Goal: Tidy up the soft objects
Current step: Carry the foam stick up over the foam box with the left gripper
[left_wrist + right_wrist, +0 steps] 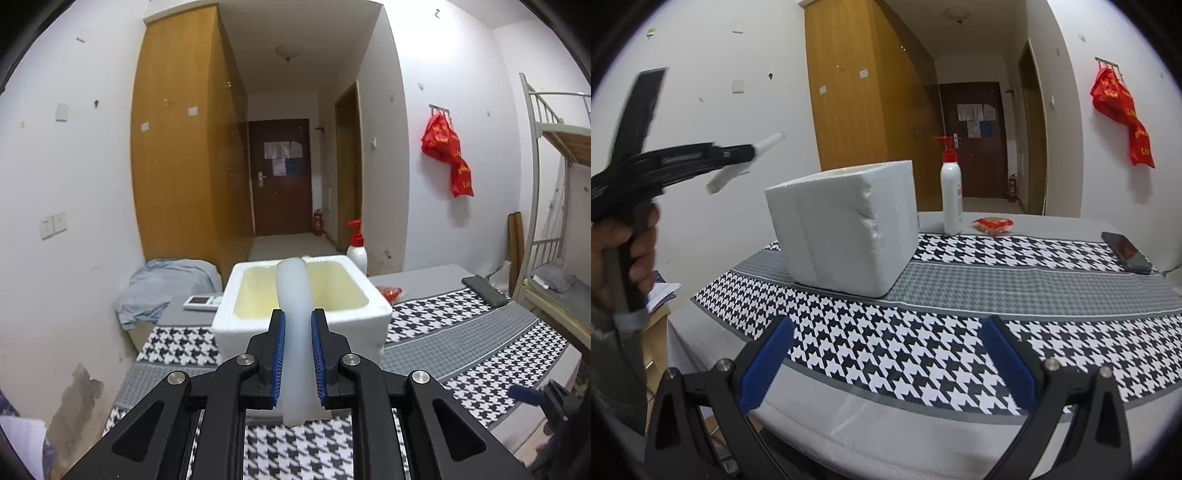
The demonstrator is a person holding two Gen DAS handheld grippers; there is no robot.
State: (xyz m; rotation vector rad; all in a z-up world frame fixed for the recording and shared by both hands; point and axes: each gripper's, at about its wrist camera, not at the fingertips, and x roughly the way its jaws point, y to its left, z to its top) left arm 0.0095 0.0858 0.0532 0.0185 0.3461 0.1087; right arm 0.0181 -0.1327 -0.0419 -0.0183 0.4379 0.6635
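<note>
Two sets of tongs work over a worktop (960, 417) covered by a cloth with black-and-white houndstooth bands and finer grey woven stripes. The left tongs (298, 354) are clamped on a soft, translucent white foam tube (293, 314), their ribbed blue pads (279, 354) pressing its sides. The tube is round in section, smooth and slightly bent, with one end poking out ahead of the tips and the other hanging below them. From the right wrist view it is held in the air, above and to the left of the box, with a hand (624, 254) around the black handle.

Near the middle of the worktop stands a white foam box (846, 225), blocky and open-topped, with a pale yellowish inside, thick rims and a crumbled, chipped corner edge. Toward the far edge stand a white pump bottle (952, 195) with a red head and, beside it, a flat red packet (993, 224). A dark phone (1126, 253) lies near the far right corner.

The right tongs (886, 363) are spread wide with nothing between the flat blue pads, hovering over the near edge. The near half of the cloth, between the box and the near edge, lies bare, as does the grey stripe to the right of the box.
</note>
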